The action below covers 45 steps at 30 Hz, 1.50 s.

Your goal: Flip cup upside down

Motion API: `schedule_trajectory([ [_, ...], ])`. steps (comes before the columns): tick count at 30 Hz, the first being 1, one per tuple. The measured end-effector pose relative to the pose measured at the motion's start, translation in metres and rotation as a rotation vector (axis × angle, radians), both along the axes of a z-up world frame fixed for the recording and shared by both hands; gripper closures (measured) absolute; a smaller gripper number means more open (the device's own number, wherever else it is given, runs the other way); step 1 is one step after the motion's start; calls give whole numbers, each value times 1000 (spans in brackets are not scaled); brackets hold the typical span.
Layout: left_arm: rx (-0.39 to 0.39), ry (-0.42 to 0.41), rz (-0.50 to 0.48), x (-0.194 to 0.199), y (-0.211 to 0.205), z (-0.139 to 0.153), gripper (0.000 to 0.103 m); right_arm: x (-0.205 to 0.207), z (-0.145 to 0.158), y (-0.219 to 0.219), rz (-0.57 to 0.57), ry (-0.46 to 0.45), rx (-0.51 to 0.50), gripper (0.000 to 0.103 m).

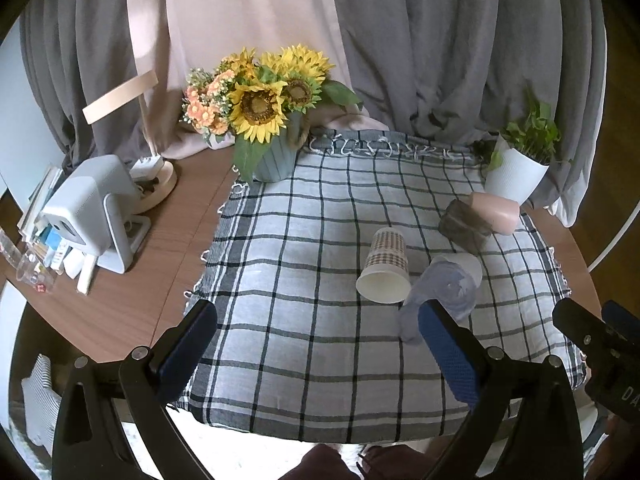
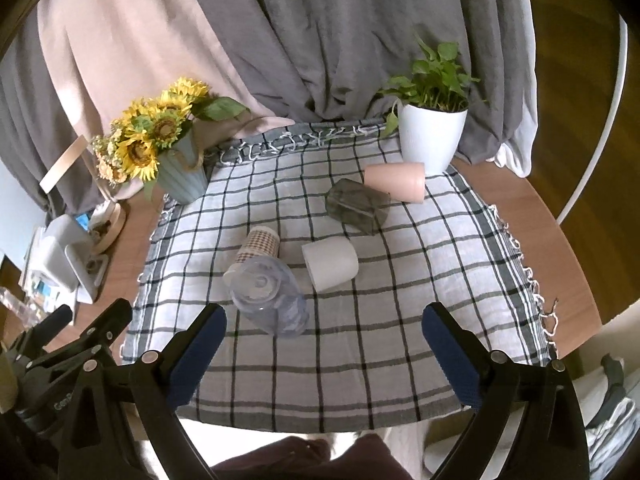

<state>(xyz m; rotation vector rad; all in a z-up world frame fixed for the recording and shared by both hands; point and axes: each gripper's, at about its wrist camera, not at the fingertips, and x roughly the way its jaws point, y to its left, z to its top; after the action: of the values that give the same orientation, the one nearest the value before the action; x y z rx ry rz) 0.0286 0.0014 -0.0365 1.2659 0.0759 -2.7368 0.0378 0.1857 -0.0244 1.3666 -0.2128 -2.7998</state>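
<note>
Several cups lie on their sides on a checked cloth (image 1: 304,280) (image 2: 380,320). A plaid paper cup (image 1: 385,266) (image 2: 256,246) has its mouth toward me. A clear plastic cup (image 1: 440,296) (image 2: 270,300) lies beside it. A white cup (image 2: 330,264) (image 1: 468,264), a dark glass cup (image 1: 464,224) (image 2: 357,207) and a pink cup (image 1: 496,212) (image 2: 396,181) lie farther back. My left gripper (image 1: 316,334) is open and empty, near and left of the paper cup. My right gripper (image 2: 324,334) is open and empty, in front of the white cup.
A sunflower vase (image 1: 276,156) (image 2: 180,176) stands at the cloth's back left. A white plant pot (image 1: 514,176) (image 2: 430,140) stands at the back right. A white device (image 1: 92,216) and clutter sit on the wooden table (image 1: 120,312) at left. Curtains hang behind.
</note>
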Motion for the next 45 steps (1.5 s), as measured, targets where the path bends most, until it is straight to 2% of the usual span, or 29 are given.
schedule_trajectory([
  [45,-15,-4,-14,-2,6,2,0,-3,-2,1,16,-16,5,4],
])
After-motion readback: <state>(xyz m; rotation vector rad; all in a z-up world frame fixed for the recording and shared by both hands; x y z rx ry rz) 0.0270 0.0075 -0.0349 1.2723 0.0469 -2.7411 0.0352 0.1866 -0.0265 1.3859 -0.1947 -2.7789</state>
